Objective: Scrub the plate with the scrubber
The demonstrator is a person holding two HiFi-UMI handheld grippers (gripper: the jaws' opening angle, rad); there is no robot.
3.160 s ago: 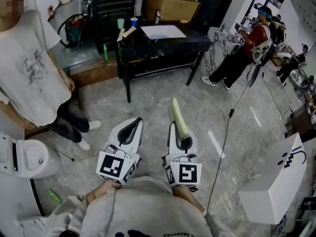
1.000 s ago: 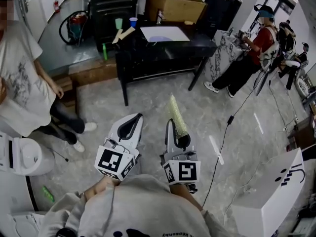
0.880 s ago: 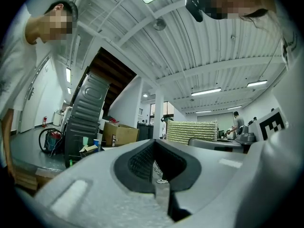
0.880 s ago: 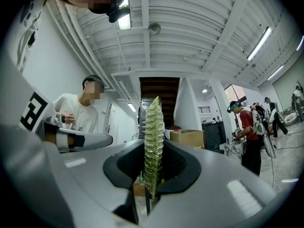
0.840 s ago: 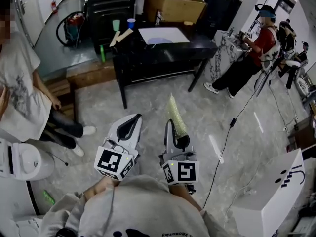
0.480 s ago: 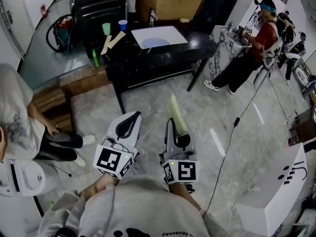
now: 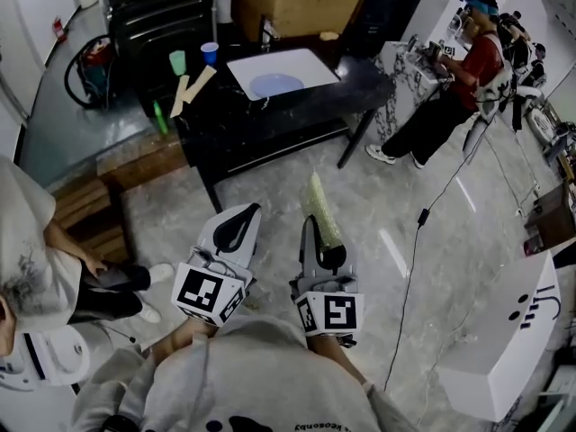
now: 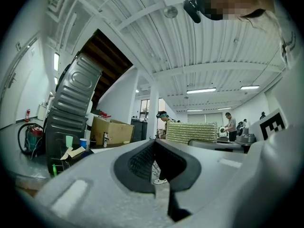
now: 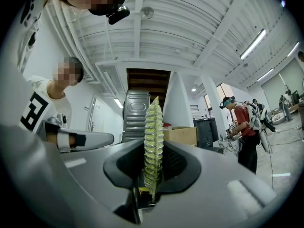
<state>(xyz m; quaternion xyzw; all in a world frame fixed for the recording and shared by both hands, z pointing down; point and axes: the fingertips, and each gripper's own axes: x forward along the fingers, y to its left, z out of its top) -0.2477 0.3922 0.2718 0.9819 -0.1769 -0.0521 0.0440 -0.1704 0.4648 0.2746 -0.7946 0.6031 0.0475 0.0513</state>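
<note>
Status: scrubbing not started as far as I can judge. This looks like the approach.

- Desk (image 7: 270,124): black, across the floor, well apart from both tools. A cardboard box (image 7: 297,3) sits at its back edge.
- White mat (image 7: 310,61) lies on the desk top, with the pale blue plate (image 7: 274,84) flat on it. Nothing touches the plate. Can't tell from here whether it's dirty.
- Left tool (image 7: 241,212): jaws closed together with nothing between them, held about level and aimed toward the desk.
- Right tool (image 7: 315,230): jaws clamped on the yellow-green scrubber (image 7: 321,207). It stands edge-on between the pads and sticks out well past the tips.
- Small stuff at the desk's left end in the head view: green cup (image 7: 177,61) and blue cup (image 7: 210,52), both clear of the plate.

Done: scrubber is in hand.
Left: everything else. Close the gap to the desk, get the scrubber face onto the plate, and probably steady the plate with the empty left tool while scrubbing. The plate sits loose on the mat, so expect it to slide.
</note>
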